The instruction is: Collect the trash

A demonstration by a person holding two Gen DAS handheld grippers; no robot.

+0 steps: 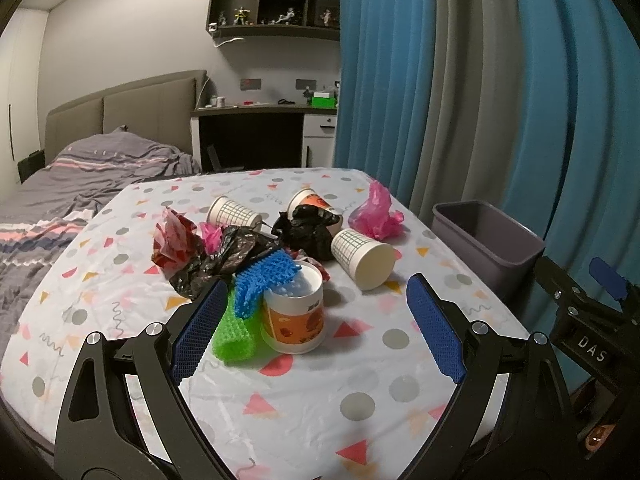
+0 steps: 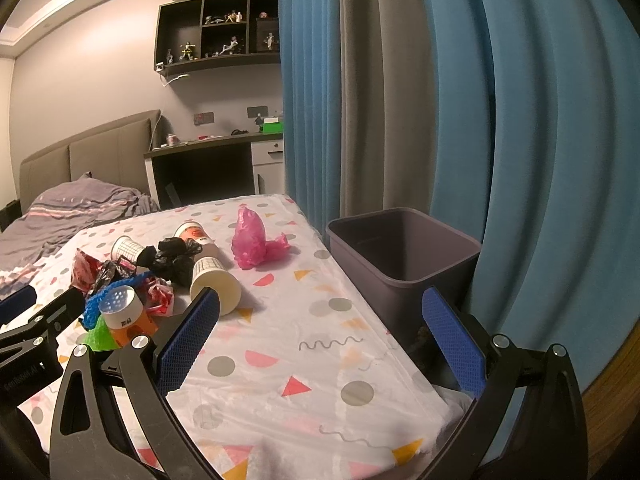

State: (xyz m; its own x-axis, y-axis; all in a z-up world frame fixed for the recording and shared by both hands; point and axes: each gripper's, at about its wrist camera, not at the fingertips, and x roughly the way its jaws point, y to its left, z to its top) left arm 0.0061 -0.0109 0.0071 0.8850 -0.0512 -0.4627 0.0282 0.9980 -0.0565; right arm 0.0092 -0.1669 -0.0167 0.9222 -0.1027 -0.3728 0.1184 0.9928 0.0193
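Trash lies in a pile on the patterned table [image 1: 320,412]: an upright orange cup [image 1: 294,316], blue foam net [image 1: 264,276], green foam net [image 1: 234,338], black bags [image 1: 308,228], a red wrapper [image 1: 174,240], paper cups lying on their sides [image 1: 362,256], and a pink bag [image 1: 376,212]. A grey bin [image 1: 486,240] stands at the table's right edge, also in the right wrist view [image 2: 404,256]. My left gripper [image 1: 316,320] is open around the orange cup's near side, empty. My right gripper [image 2: 320,340] is open and empty over the table's right edge near the bin.
Blue and grey curtains [image 2: 440,100] hang close behind the bin. A bed [image 1: 80,184] lies left of the table. A desk [image 1: 260,120] and wall shelves stand at the back. The near table [image 2: 304,400] holds no trash.
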